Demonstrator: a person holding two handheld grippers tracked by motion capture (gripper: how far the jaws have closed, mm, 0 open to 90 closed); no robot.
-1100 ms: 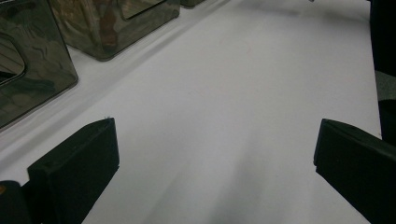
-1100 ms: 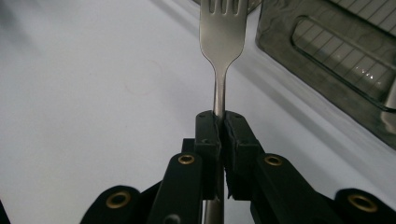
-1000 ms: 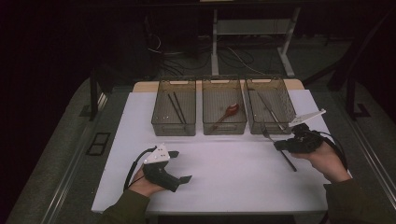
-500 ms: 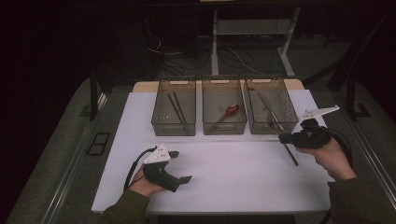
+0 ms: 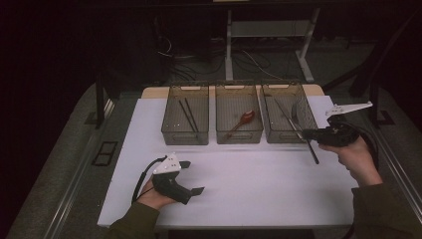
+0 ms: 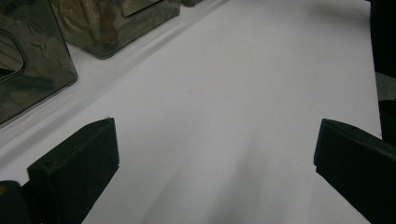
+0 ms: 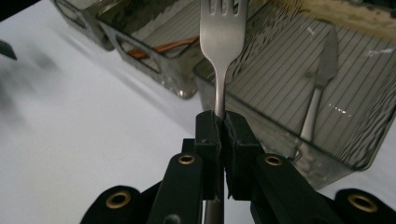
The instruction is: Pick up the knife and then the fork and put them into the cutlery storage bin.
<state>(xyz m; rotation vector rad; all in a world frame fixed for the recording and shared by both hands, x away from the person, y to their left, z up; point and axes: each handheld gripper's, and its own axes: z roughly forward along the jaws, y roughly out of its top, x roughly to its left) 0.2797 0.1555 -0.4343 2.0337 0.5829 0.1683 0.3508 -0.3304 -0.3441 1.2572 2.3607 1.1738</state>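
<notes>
The right gripper (image 7: 219, 123) clamps a fork (image 7: 221, 28) by its handle, tines pointing over the near wall of the right-hand bin (image 5: 286, 135), where a knife (image 7: 321, 79) lies; the left gripper (image 6: 210, 158) rests wide open on the table.

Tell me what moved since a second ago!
The right claw, shut on the fork, lifted off the white table and carried it up toward the right bin, where a knife lies. The fork's head now hangs over that bin. The left claw stayed open and resting on the table, and the three bins kept their places.
</notes>
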